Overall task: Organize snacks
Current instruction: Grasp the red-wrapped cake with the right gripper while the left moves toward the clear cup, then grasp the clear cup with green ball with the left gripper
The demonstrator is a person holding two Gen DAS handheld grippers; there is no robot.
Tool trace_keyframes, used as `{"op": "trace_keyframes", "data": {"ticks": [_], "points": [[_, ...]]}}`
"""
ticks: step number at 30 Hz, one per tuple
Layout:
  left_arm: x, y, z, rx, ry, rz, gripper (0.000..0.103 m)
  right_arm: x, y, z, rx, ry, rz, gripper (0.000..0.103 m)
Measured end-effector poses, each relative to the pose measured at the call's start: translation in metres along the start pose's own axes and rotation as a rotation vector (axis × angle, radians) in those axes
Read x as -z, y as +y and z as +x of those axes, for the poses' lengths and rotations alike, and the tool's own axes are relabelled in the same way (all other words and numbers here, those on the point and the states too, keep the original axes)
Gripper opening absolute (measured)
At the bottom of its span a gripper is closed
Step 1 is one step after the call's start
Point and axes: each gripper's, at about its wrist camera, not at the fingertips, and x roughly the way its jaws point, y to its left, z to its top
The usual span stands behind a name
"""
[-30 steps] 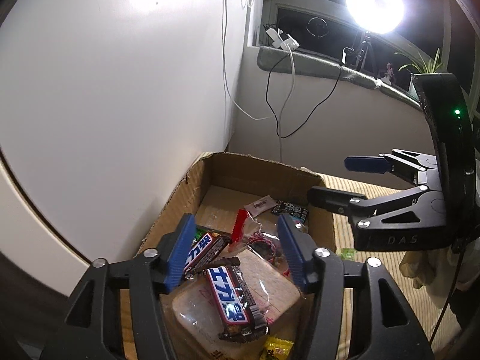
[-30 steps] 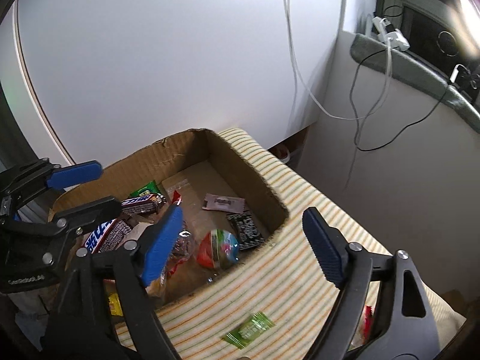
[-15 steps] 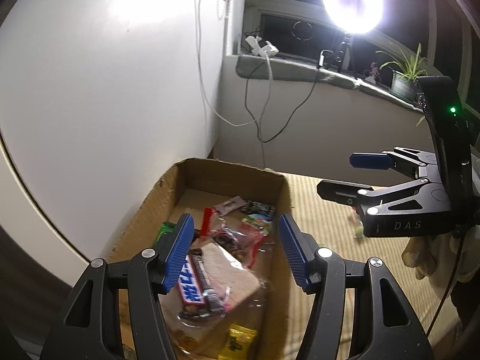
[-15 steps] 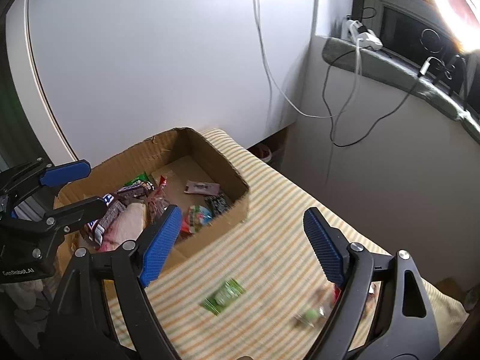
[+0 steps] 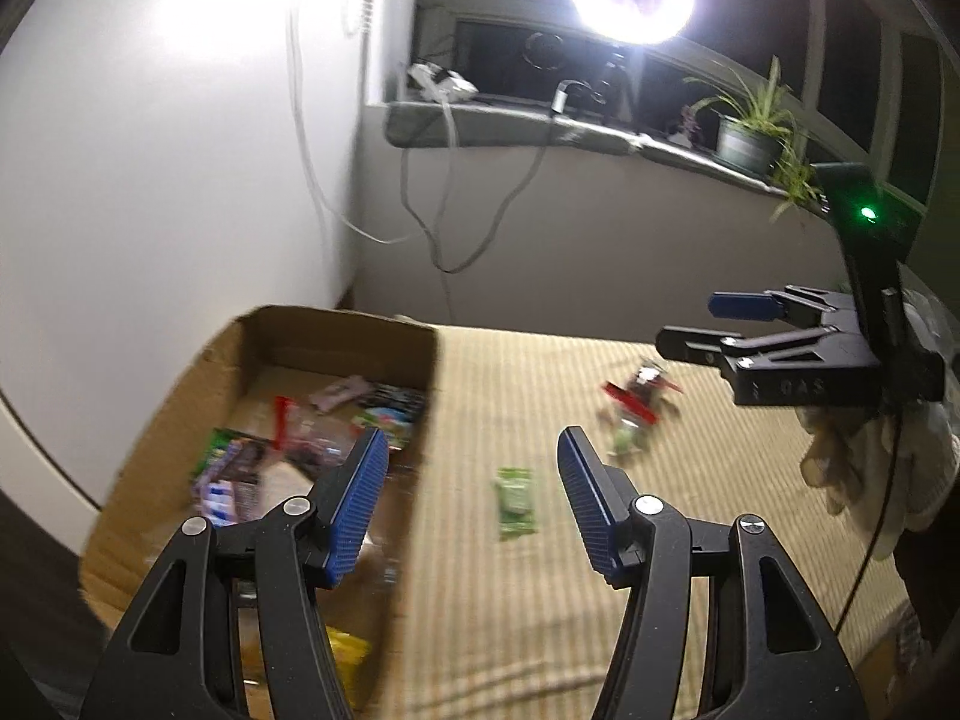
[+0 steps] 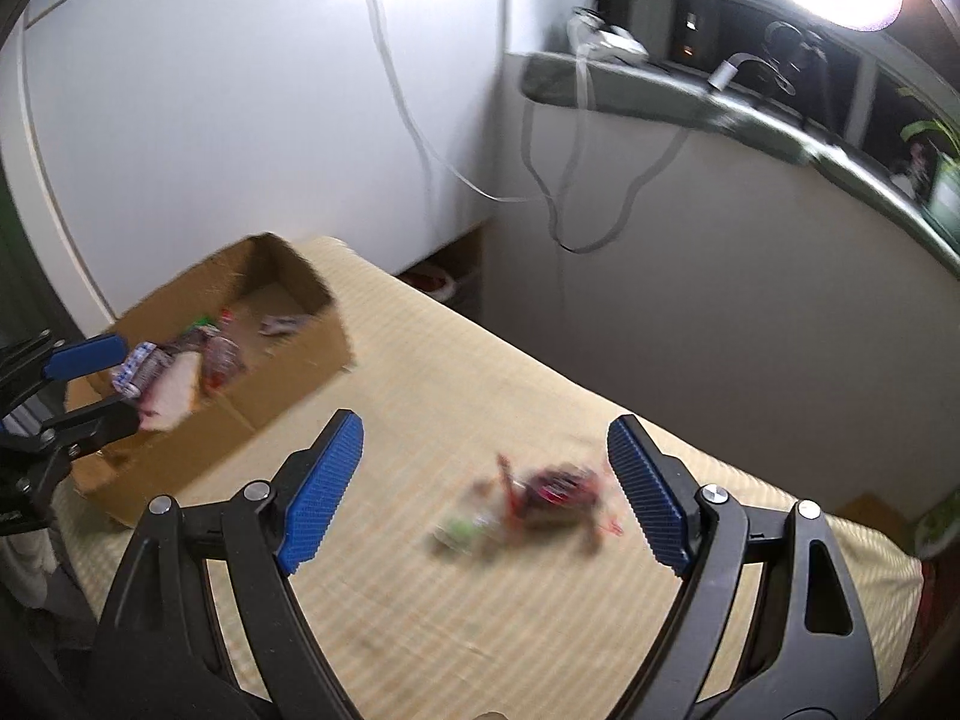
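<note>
Cardboard box (image 5: 336, 324) of blurred snacks lies left of the left gripper (image 5: 471, 507), jaws parted, empty, green packet (image 5: 515, 501) just ahead between them; right gripper (image 6: 485, 489), marked "DAS", gapes wide, empty, over a red wrapper cluster (image 6: 543, 495); wrapper print unreadable.

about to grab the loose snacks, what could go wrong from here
1. The red snack pile is a blurred tangle of wrappers; the open right gripper may pinch only one, or several.
2. The green packet lies flat on the striped cloth; the open left gripper could snag cloth instead.
3. The box sits close beside the left gripper and could get bumped.
</note>
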Motion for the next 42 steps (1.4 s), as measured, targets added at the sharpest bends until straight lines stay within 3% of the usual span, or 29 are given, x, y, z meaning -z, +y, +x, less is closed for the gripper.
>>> {"op": "trace_keyframes", "data": {"ticks": [7,17,32,36,42], "points": [[0.010,-0.032,0.024,0.073,0.063,0.033,0.058,0.023,-0.037,0.007,0.025,0.045,0.054,0.086],[0.011,-0.066,0.076,0.175,0.146,0.030,0.046,0.033,-0.051,0.040,-0.033,0.096,0.063,0.086],[0.004,-0.088,0.129,0.218,0.209,0.065,0.039,0.032,-0.055,0.090,-0.066,0.158,0.051,0.086],[0.003,-0.093,0.140,0.215,0.223,0.072,0.034,0.033,-0.056,0.096,-0.092,0.179,0.058,0.071],[0.002,-0.099,0.156,0.221,0.246,0.087,0.021,0.034,-0.053,0.100,-0.106,0.187,0.061,0.064]]}}
